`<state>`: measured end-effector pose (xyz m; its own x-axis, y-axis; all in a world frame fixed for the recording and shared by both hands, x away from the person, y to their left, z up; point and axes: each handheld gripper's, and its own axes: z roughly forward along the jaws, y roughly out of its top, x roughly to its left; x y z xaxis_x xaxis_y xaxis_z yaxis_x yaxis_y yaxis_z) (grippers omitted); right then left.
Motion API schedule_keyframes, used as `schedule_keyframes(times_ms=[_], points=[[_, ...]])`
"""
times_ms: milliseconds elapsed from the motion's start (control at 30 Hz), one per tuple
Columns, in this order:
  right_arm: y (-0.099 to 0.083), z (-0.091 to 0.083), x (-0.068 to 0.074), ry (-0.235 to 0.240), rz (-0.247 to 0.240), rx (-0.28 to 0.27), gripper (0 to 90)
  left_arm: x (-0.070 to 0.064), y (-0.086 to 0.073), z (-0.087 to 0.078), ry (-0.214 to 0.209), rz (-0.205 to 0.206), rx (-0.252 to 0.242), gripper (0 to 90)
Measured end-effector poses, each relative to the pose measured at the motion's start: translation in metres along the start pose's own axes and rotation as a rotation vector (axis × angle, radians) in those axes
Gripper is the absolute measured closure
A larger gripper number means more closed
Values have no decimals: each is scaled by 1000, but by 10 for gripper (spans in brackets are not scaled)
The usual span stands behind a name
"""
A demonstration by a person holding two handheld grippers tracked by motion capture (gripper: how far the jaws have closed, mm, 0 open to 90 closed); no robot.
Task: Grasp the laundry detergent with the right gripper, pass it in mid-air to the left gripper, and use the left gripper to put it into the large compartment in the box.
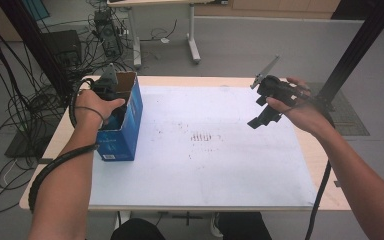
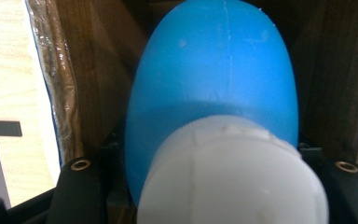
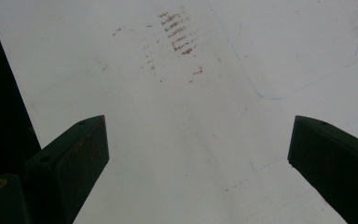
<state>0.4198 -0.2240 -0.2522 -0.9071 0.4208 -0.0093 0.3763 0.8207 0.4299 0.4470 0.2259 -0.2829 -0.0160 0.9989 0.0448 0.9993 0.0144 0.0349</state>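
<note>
A blue cardboard box (image 1: 130, 122) stands open-topped at the left edge of the white mat (image 1: 205, 165). My left gripper (image 1: 111, 100) reaches down into it. In the left gripper view a blue bottle (image 2: 214, 79) with a white cap (image 2: 233, 177) sits between the black fingers (image 2: 79, 179), against the brown inner wall of the box (image 2: 98, 70); the jaws press its sides. My right gripper (image 1: 258, 111) hangs above the mat's right part. It is open, with nothing but bare mat (image 3: 196, 130) between its fingers (image 3: 74, 154).
Faint brown marks (image 1: 205, 136) dot the middle of the mat. The wooden table (image 1: 310, 150) shows a strip around the mat. Cables (image 1: 25, 105) and a black frame post (image 1: 352, 55) stand beyond the table's sides.
</note>
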Motion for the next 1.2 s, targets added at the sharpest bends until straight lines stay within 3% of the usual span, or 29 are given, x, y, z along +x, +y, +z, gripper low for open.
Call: schedule_keyframes(times_ms=[500, 733, 1200], points=[[0, 0, 0, 5, 1, -10, 50, 0, 0, -5, -6, 7, -14, 316], [2, 1, 1, 5, -2, -14, 50, -3, 1, -19, 22, 19, -41, 299], [2, -1, 1, 10, -5, -32, 51, -8, -5, -50, 36, 54, -95, 267]])
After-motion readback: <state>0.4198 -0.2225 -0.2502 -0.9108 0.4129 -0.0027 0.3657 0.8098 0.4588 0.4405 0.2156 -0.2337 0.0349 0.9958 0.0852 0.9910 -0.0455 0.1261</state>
